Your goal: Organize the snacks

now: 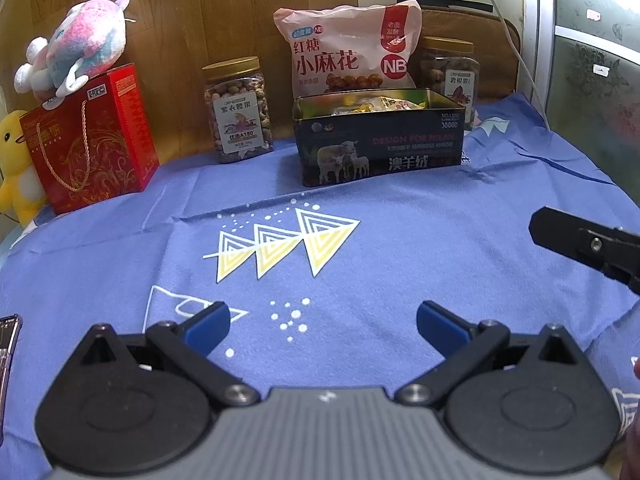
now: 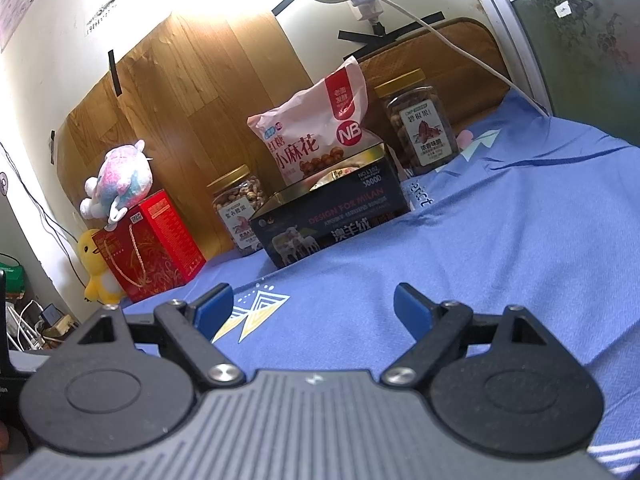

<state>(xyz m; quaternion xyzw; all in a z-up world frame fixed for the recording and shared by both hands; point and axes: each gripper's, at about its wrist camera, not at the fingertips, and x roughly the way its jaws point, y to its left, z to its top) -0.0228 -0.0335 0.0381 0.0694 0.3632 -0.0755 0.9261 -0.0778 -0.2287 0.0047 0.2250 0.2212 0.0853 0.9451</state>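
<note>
Fingers (image 1: 208,330) apart, tin (image 1: 380,152) ahead

The dark tin (image 1: 380,148) is showing "DESIGN FOR MILAN" in red, "澳羊绒" in pale letters beneath, and "NO.L102" over "3000D" at its upper right corner. Behind the tin, the pink bag (image 1: 348,52) is reading "红糖 小麻花" with a round "NB" badge. Left of the tin, the nut jar (image 1: 238,110) is carrying a label reading "紫衣腰果".
</note>
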